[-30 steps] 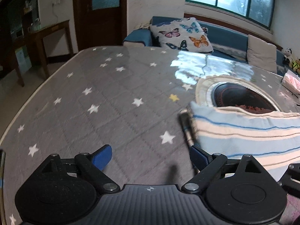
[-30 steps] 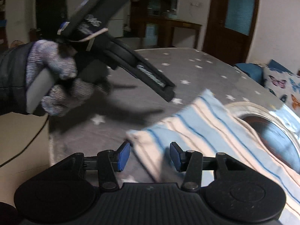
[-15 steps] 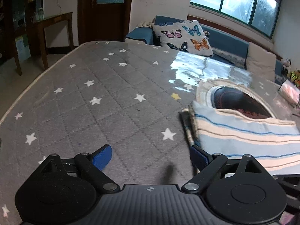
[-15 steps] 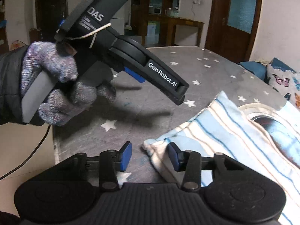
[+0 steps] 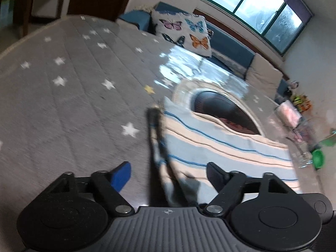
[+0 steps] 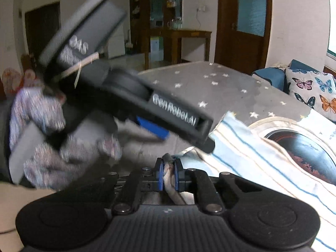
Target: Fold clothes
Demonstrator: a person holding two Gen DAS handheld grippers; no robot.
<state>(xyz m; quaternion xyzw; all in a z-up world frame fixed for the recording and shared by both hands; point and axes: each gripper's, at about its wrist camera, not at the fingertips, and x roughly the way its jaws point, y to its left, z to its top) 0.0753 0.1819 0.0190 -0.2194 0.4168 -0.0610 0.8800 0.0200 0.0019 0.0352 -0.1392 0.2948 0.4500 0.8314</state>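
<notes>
Fabric of the striped garment (image 6: 247,147) is bunching in the closed right gripper (image 6: 168,174), risking slipping, while the left gripper (image 5: 168,174) is gaping empty.

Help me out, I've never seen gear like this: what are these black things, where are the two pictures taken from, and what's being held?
They are hand-held grippers, one per hand, each with a fisheye camera looking along its two fingers. The right wrist view shows the right gripper shut on a corner of the striped cloth; beside it a gloved hand holds the other tool. The left wrist view shows the left gripper open, its fingers either side of the cloth's edge. The cloth lies on a grey star-patterned cover.
</notes>
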